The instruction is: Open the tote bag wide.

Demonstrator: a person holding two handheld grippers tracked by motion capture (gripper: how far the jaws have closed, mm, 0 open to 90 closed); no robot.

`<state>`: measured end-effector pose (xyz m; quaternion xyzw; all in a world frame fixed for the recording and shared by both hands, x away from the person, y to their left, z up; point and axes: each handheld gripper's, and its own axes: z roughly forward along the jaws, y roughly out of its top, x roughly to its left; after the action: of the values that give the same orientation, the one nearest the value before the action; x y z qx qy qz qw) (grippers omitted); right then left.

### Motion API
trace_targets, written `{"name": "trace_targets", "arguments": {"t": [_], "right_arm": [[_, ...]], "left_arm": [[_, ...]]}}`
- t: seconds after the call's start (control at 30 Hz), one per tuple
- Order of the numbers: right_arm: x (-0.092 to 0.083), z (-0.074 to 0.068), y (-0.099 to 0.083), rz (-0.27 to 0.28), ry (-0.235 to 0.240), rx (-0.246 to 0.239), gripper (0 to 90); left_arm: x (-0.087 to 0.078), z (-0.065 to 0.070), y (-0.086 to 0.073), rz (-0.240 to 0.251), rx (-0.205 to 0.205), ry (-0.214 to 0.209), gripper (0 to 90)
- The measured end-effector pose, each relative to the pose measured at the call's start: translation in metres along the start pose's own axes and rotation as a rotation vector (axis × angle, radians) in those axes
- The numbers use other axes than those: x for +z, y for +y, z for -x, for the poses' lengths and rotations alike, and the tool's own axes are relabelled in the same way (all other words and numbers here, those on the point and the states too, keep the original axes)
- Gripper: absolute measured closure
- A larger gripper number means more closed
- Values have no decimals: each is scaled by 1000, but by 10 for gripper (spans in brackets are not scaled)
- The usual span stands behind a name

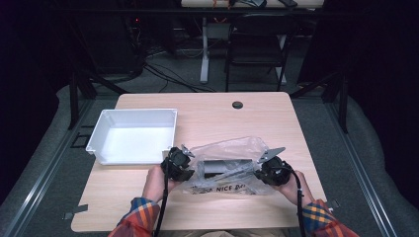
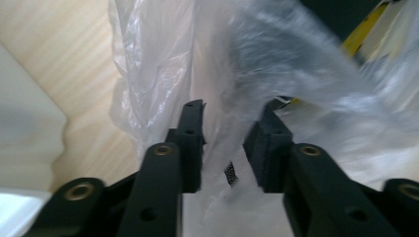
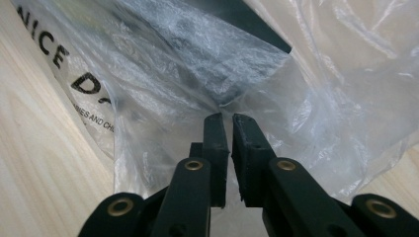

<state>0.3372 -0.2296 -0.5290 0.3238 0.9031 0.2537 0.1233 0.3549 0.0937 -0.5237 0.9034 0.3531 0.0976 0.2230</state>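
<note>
A clear crinkled plastic bag lies on the pale wooden table, right of the white rectangular plastic bin.

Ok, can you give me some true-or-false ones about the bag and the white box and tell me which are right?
1. The clear plastic bag lies on the wooden table. True.
2. The white bin has something dark in it. False: the bin looks empty; the dark thing is inside the bag.
3. The right gripper pinches the bag's plastic between nearly closed jaws. True.
4. The bag sits inside the white bin. False: it lies on the table to the right of the bin in the high view.
5. The bag has black letters printed on it. True.
6. The left gripper is far away from the bag. False: bag plastic sits between its jaws.
</note>
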Motion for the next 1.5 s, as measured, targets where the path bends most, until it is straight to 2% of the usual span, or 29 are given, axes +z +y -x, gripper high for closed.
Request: {"name": "trace_targets", "arguments": {"t": [0.07, 0.13, 0.23, 0.33, 0.43, 0.47, 0.6, 0.67, 0.73, 0.77, 0.8, 0.83, 0.9, 0.97, 1.07, 1.1, 1.13, 1.17, 1.23, 1.3, 1.37, 1.47, 1.5], "right_arm": [[3, -1, -1, -15, -10, -8, 881], [3, 1, -1, -23, -15, -5, 900], [5, 4, -4, -33, -26, 13, 900], [10, 4, -6, -55, -31, 22, 900], [12, 5, -8, -95, -34, 10, 900], [12, 5, -9, -107, -40, 16, 900], [6, 8, -15, -146, -34, 34, 900], [3, 10, -18, -168, -49, 37, 900], [1, 13, -22, -176, -57, 51, 900], [1, 14, -23, -184, -52, 53, 900], [0, 15, -25, -151, -47, 71, 900], [0, 15, -25, -151, -47, 71, 900], [-6, 16, -21, -112, -9, 58, 702], [-12, 14, -16, -47, 19, 60, 573], [-20, 8, -9, 32, 22, 14, 430], [-21, 6, -7, 59, 38, -7, 391], [-21, 4, -4, 70, 50, -24, 332], [-20, 2, -1, 80, 43, -34, 266], [-13, -1, 8, 79, 38, -30, 245], [-9, -1, 9, 73, 37, -33, 272], [-2, 0, 10, 38, 29, -29, 401], [1, 2, 8, 17, 29, -24, 602], [0, 2, 7, 14, 32, -27, 726]], "left_arm": [[6, -2, -2, -1, -2, 38, 843], [9, -4, -4, 1, -26, 78, 893], [11, -8, -6, -28, -38, 125, 898], [13, -15, -9, -48, -83, 135, 898], [15, -21, -13, -69, -111, 159, 898], [15, -22, -13, -61, -116, 166, 898], [15, -20, -12, -77, -102, 199, 897], [16, -20, -12, -84, -91, 216, 897], [17, -21, -12, -86, -100, 212, 896], [18, -22, -12, -82, -100, 197, 896], [18, -22, -12, -75, -107, 180, 886], [17, -22, -12, -71, -112, 161, 886], [13, -22, -12, -46, -128, 124, 830], [7, -21, -11, -31, -127, 101, 779], [-4, -18, -8, -10, -115, 84, 635], [-8, -17, -7, 1, -114, 90, 592], [-11, -17, -6, 11, -107, 81, 549], [-13, -16, -5, 26, -107, 74, 524], [-13, -17, -4, 40, -104, 69, 478], [-7, -18, -3, 44, -109, 51, 481], [-1, -18, -5, 42, -109, 37, 554], [9, -20, -7, 26, -100, 29, 686], [11, -20, -8, 18, -109, 30, 772]]}}
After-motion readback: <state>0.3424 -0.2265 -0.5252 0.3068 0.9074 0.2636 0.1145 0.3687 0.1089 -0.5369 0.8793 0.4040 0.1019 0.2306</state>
